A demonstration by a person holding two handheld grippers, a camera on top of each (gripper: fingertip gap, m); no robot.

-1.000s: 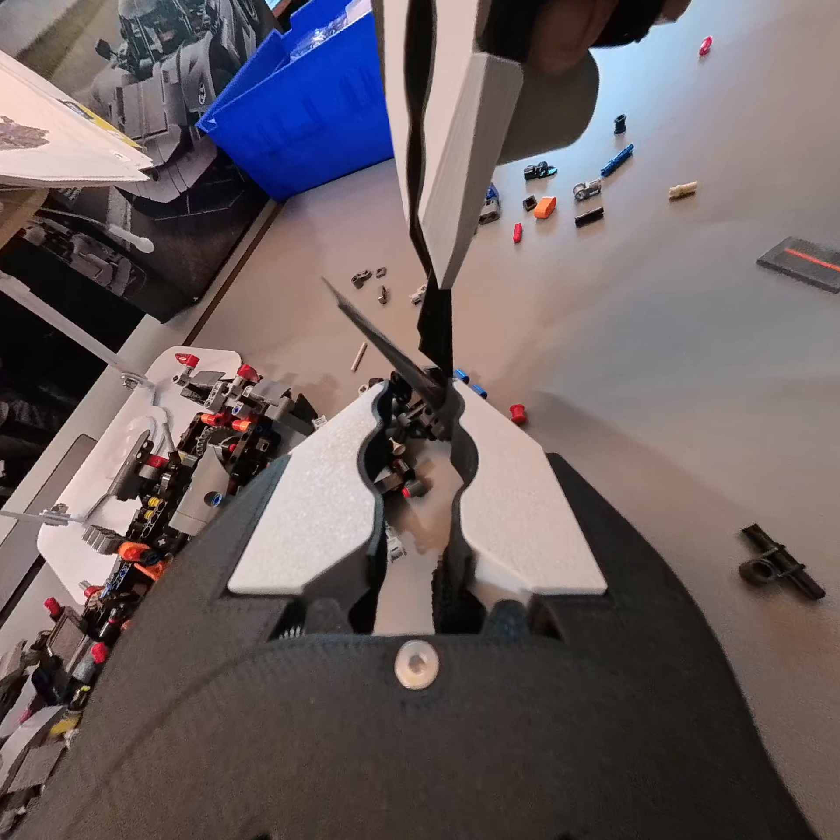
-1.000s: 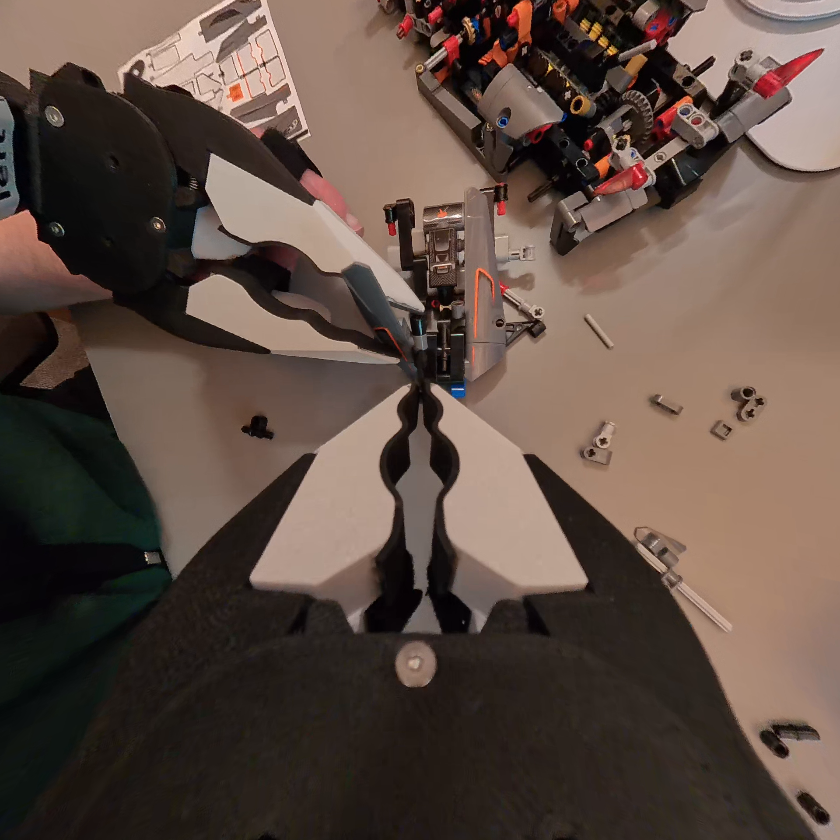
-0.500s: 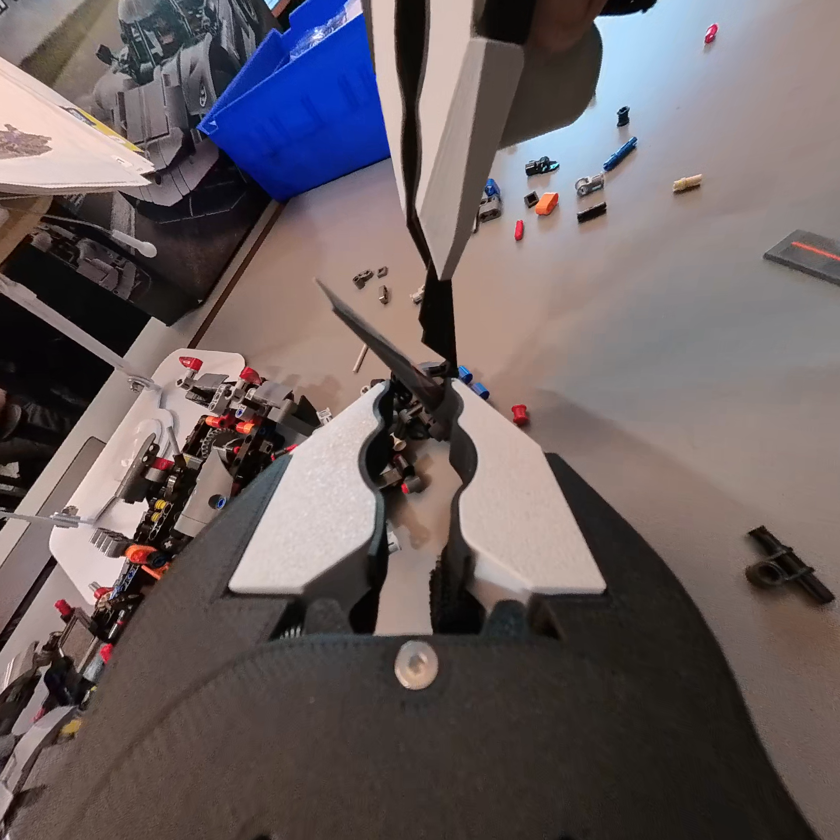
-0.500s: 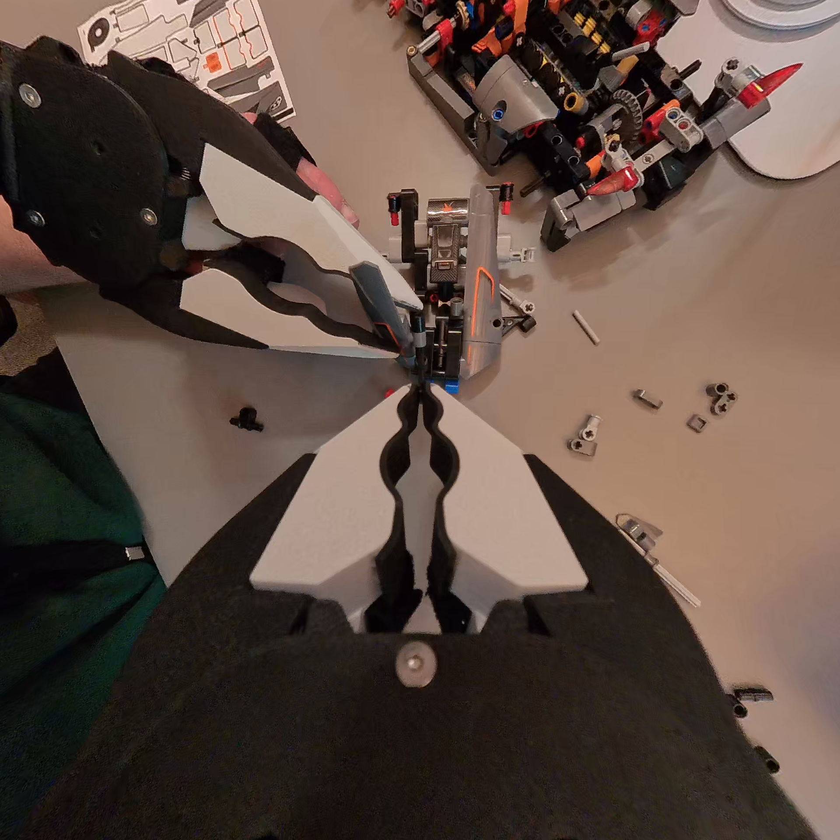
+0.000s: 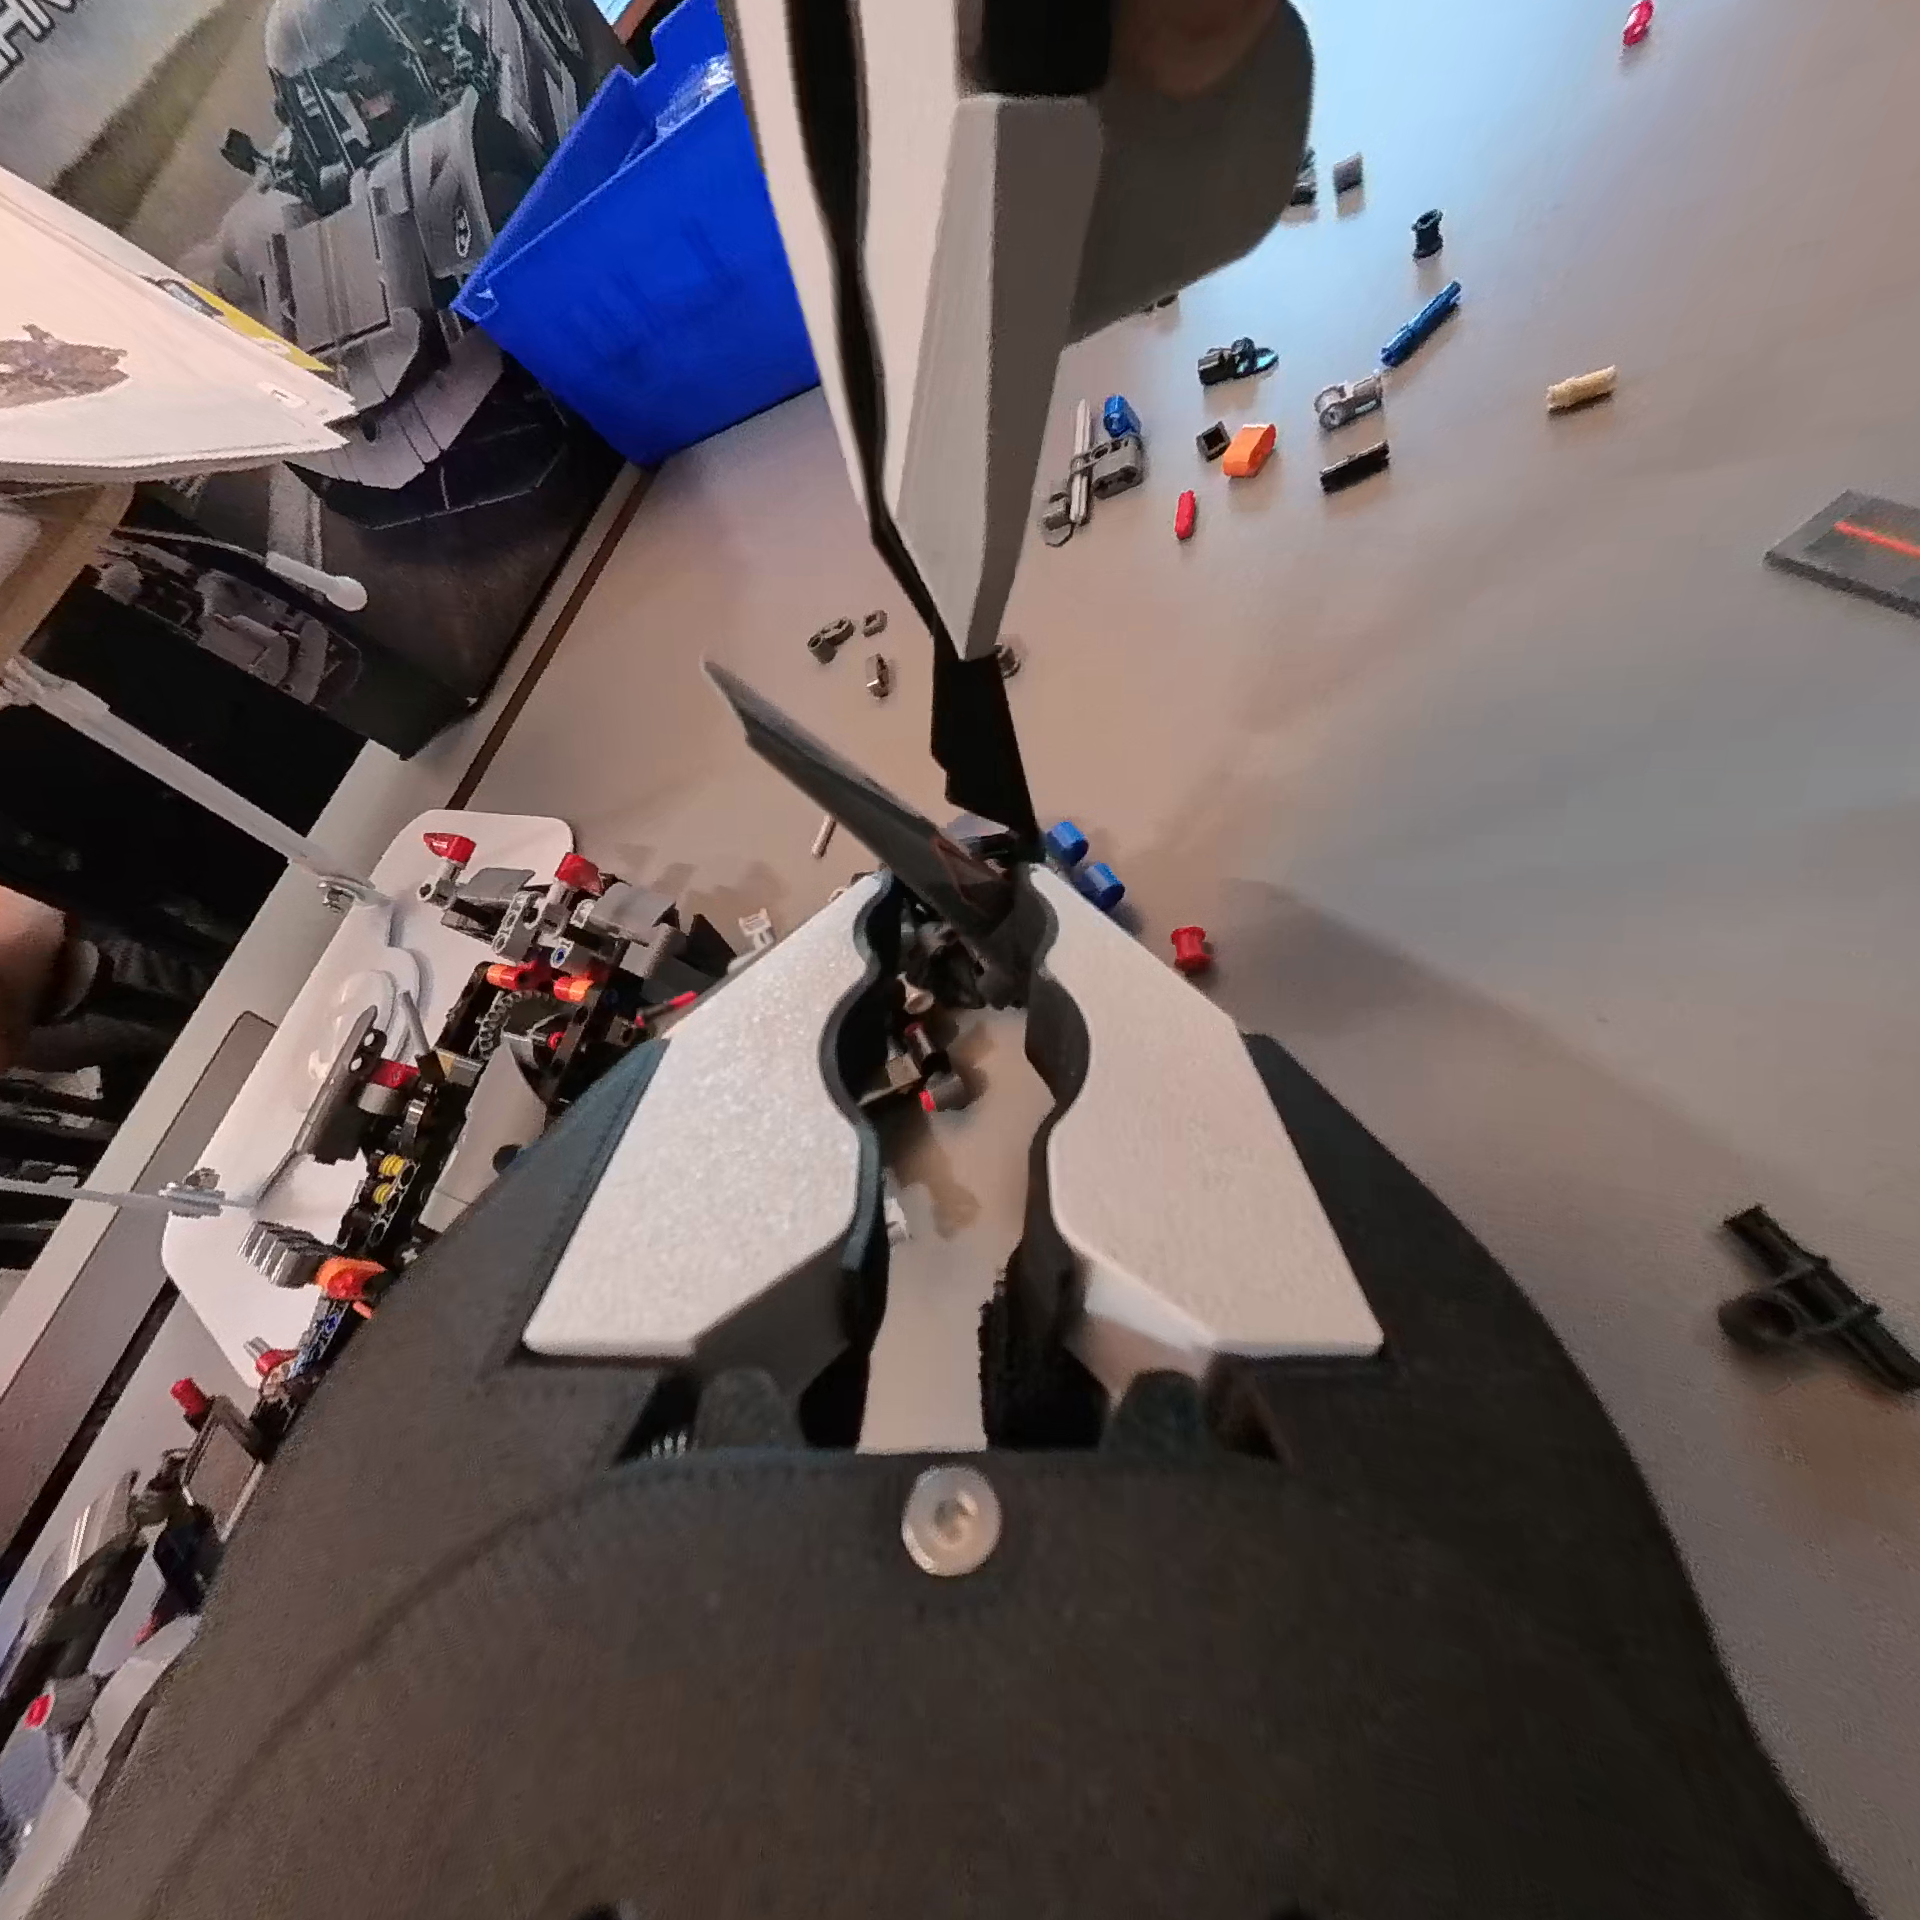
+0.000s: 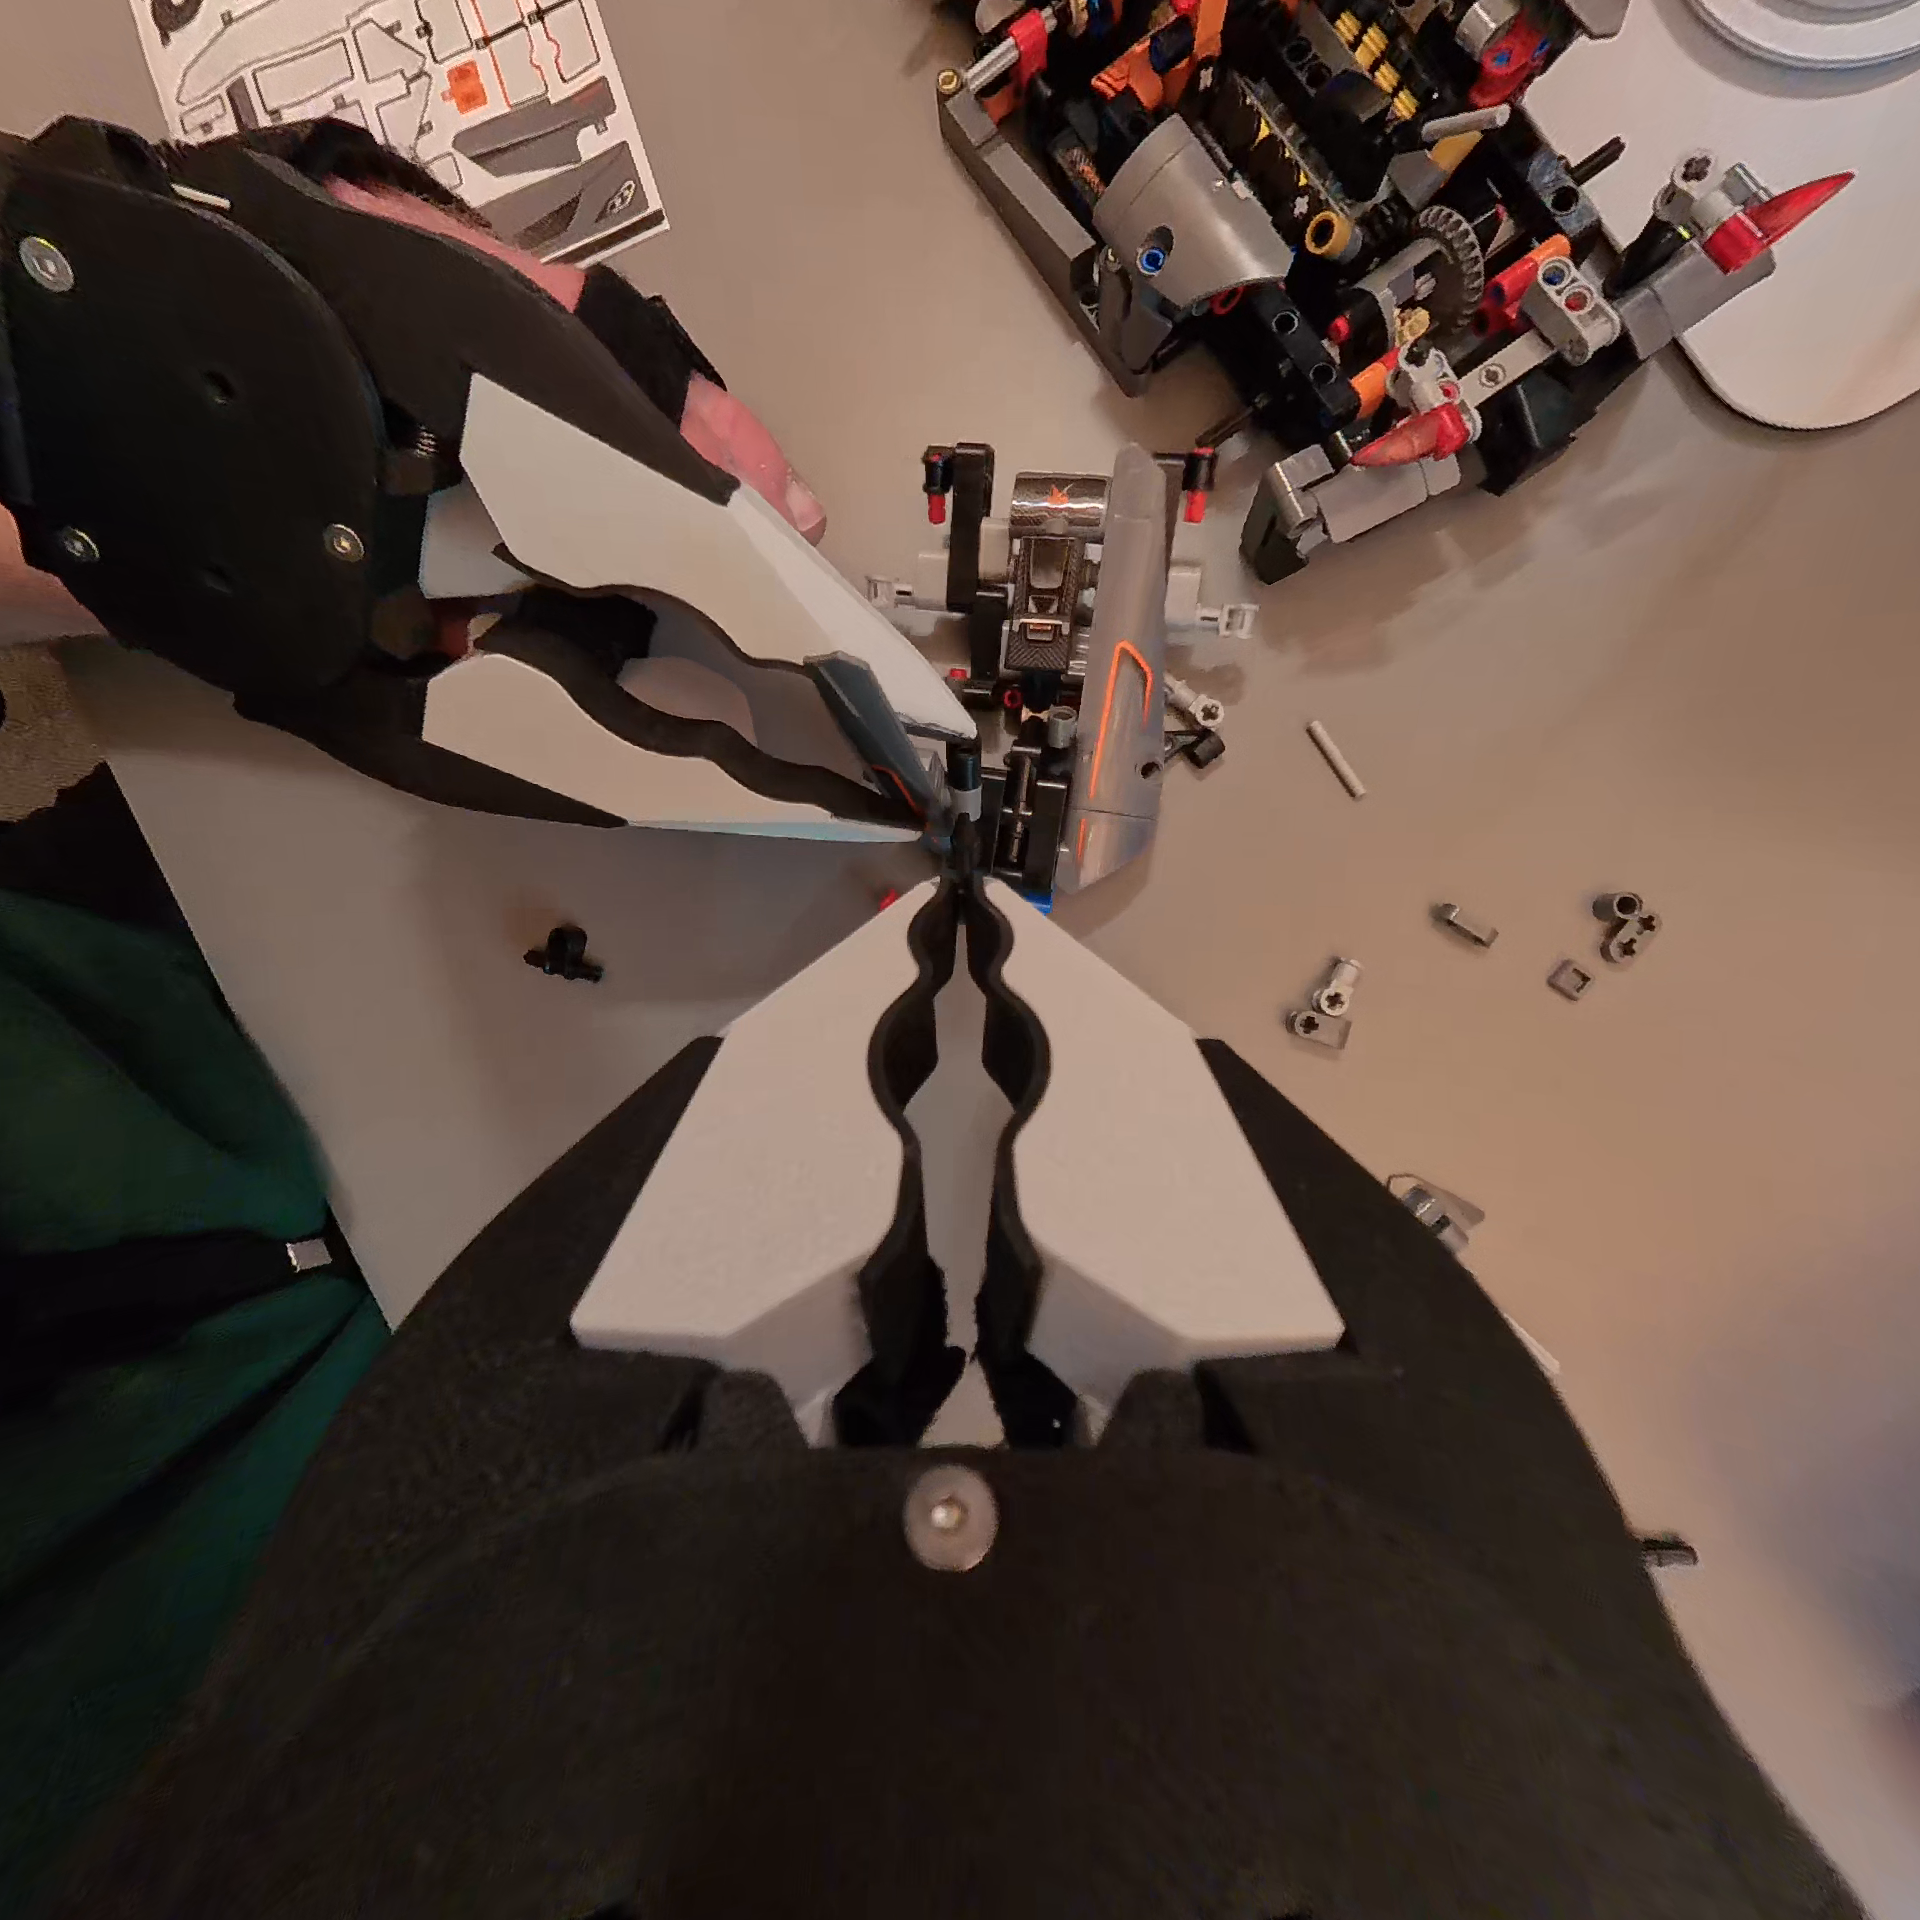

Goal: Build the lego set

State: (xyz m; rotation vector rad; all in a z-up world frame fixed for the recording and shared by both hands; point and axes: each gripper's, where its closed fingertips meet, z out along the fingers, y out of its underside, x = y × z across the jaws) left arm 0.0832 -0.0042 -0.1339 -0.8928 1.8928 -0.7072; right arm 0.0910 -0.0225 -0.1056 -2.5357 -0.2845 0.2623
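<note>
The left claw [image 6: 920, 790] is clenched on a dark pointed panel [image 5: 831, 784] at the small lego subassembly [image 6: 1081, 665] on the counter [image 6: 1558, 1091]; the right claw [image 6: 961, 888] pinches the subassembly's black pin [image 6: 964, 831].

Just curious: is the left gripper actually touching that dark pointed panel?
Touching. The right wrist view shows the left gripper shut on the dark pointed panel, its fingertips pressed against both faces.
</note>
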